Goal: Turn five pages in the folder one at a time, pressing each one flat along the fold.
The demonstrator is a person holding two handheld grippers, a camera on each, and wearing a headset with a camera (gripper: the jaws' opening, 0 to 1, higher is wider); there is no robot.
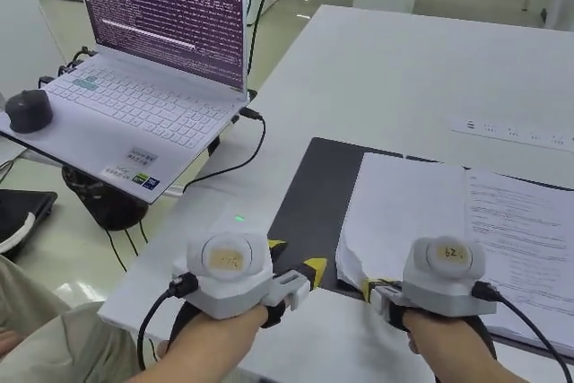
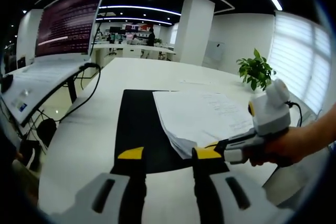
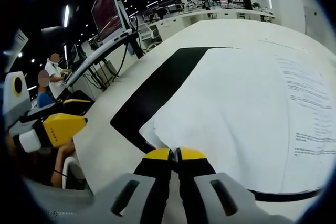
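- Across most of the head view spreads the white table (image 1: 404, 69), with a laptop (image 1: 134, 105) raised on a stand at upper left.
- Lower centre-right lies the black folder (image 1: 309, 195), open flat on the table, its left part bare.
- On the folder rests the stack of pages (image 1: 404, 213), blank toward the left and printed toward the right edge of the frame.
- At bottom centre of its own view, the left gripper (image 2: 168, 153) hangs over the folder's near edge, jaws spread and holding nothing.
- The right gripper (image 3: 175, 154) has its jaws pressed together at the stack's near-left corner. Whether a sheet is caught between them is hard to tell.
- The step in hand looks like taking up one page. The next move calls for separating a single sheet, carrying it across, then pressing along the fold.
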